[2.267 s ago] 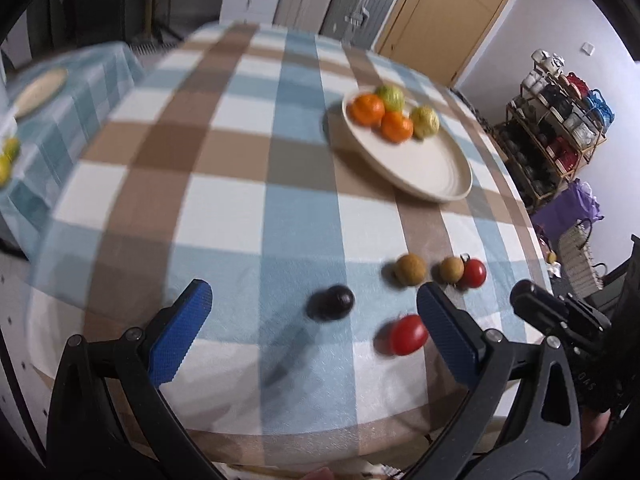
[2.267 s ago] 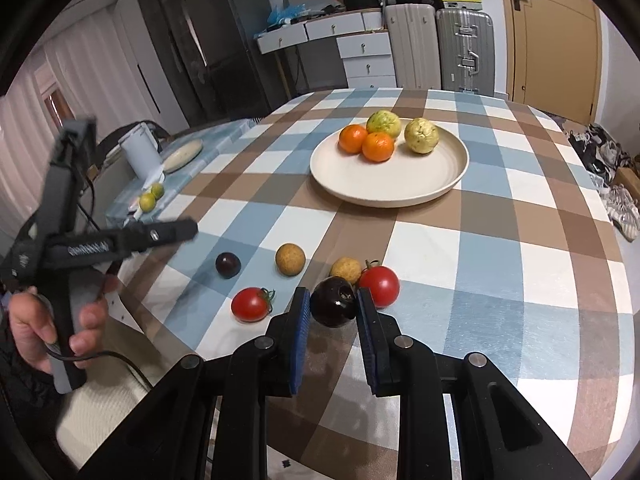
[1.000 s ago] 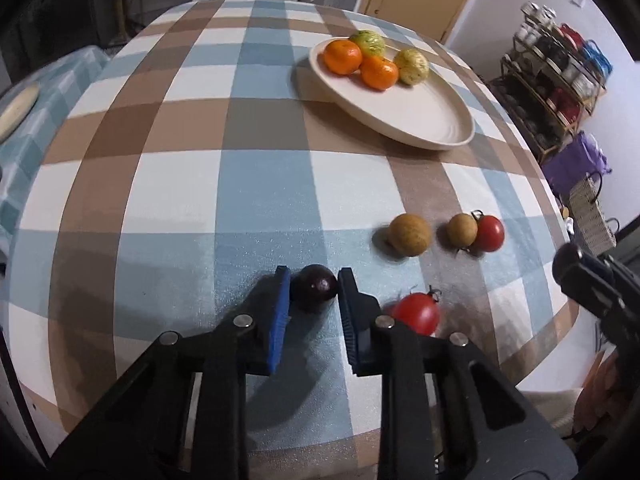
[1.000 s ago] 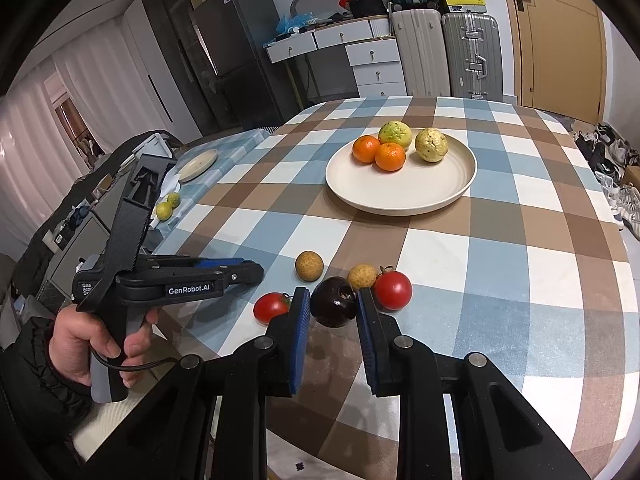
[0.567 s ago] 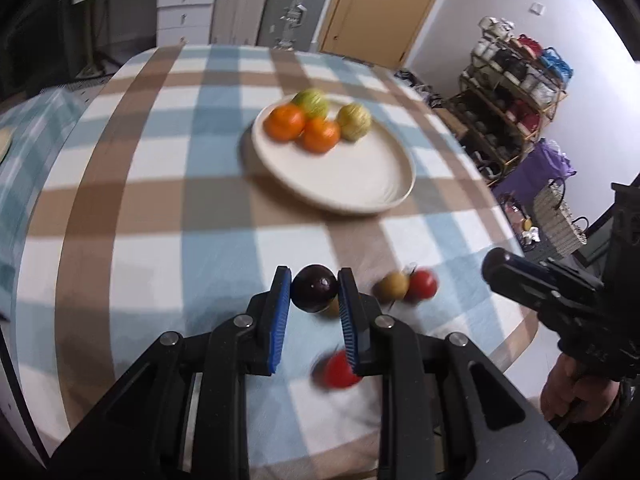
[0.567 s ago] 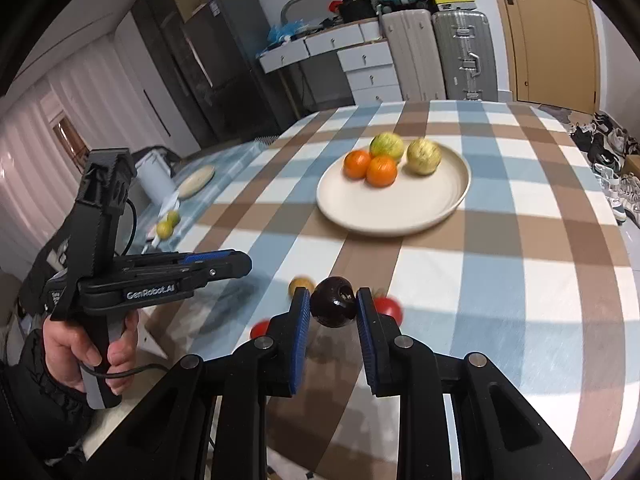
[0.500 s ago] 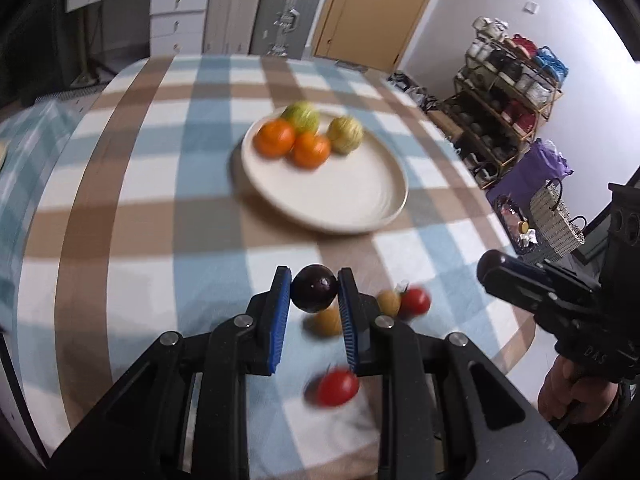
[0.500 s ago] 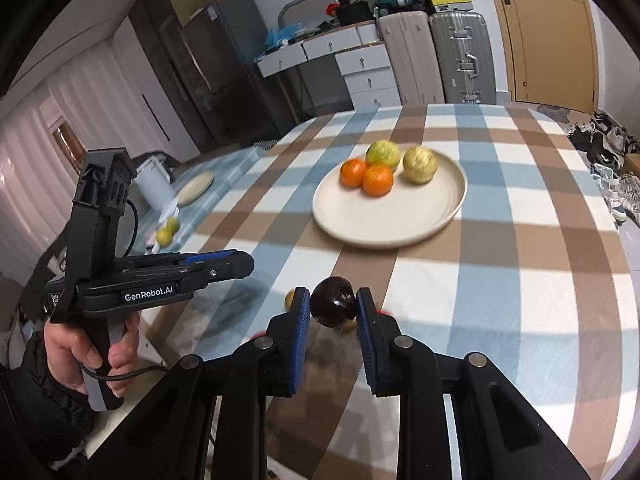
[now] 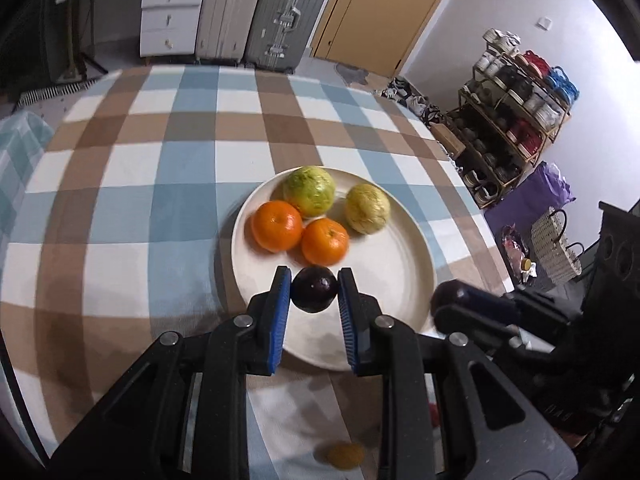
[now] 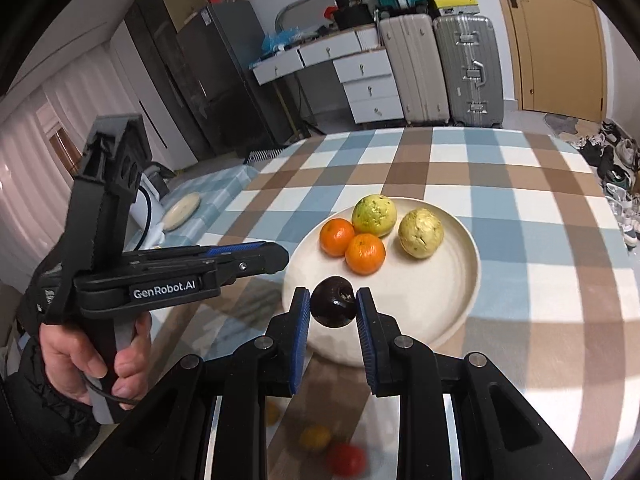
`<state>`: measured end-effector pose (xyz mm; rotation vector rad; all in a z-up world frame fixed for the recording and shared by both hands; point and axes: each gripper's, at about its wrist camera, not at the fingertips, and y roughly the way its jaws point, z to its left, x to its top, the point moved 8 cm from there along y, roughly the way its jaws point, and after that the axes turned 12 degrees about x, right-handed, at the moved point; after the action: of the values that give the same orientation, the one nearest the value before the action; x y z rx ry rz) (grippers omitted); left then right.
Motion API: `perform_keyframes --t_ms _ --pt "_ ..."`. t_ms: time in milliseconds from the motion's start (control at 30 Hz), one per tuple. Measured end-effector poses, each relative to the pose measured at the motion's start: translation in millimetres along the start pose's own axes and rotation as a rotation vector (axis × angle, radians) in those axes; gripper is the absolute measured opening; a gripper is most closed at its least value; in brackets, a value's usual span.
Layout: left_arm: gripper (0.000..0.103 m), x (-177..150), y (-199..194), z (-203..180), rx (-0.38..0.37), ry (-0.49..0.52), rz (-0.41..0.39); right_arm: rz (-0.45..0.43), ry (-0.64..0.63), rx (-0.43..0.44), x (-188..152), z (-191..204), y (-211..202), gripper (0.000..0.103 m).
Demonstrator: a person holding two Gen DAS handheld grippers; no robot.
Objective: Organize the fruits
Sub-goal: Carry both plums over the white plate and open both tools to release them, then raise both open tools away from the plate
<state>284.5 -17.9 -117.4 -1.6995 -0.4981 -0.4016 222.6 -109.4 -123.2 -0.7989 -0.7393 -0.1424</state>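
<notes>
My left gripper (image 9: pixel 313 282) is shut on a dark purple plum (image 9: pixel 314 298), hanging over the near part of the cream plate (image 9: pixel 420 256). My right gripper (image 10: pixel 333 296) is shut on a second dark plum (image 10: pixel 334 311) above the plate's near left rim (image 10: pixel 296 308). On the plate lie two oranges (image 9: pixel 277 226) (image 9: pixel 325 241), a green guava (image 9: pixel 310 191) and a yellow guava (image 9: pixel 367 208). The right gripper (image 9: pixel 452 300) shows at the plate's right edge in the left wrist view. The left gripper (image 10: pixel 276 258) reaches in from the left in the right wrist view.
The plate sits on a blue, brown and white checked tablecloth (image 9: pixel 160 168). A brown fruit (image 10: pixel 315 437) and a red tomato (image 10: pixel 346 458) lie blurred near the table's front edge. A hand (image 10: pixel 120 360) grips the left tool. Suitcases (image 10: pixel 440 68) and drawers stand beyond the table.
Both grippers have carried their plums forward from the loose fruits at the table's front to over the plate. The small fruits have dropped to the bottom of both views.
</notes>
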Motion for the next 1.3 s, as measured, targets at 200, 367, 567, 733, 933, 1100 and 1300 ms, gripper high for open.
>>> perform_keyframes --t_ms 200,367,567,733,933,1100,1300 --pt "0.021 10.1 36.8 7.2 -0.019 0.007 0.049 0.087 0.005 0.026 6.0 -11.0 55.4 0.024" --pt "0.021 5.3 60.8 9.7 -0.032 0.014 0.101 0.134 0.035 0.026 2.1 -21.5 83.8 0.024" --pt "0.021 6.0 70.4 11.5 -0.032 0.005 0.11 0.159 0.035 0.016 -2.4 -25.7 102.4 0.024" --pt "0.022 8.7 67.2 7.3 -0.044 0.005 0.1 0.158 0.049 0.001 0.4 -27.9 106.3 0.027" --pt "0.077 15.7 40.8 14.1 -0.013 -0.037 0.022 0.107 0.038 0.023 11.1 -25.1 85.4 0.052" --pt "0.079 16.4 11.9 16.5 -0.007 -0.045 -0.038 0.028 0.077 0.012 16.9 -30.5 52.2 0.064" --pt "0.085 2.0 -21.0 15.2 0.056 -0.033 -0.099 -0.047 0.073 -0.006 10.2 -25.6 11.7 0.07"
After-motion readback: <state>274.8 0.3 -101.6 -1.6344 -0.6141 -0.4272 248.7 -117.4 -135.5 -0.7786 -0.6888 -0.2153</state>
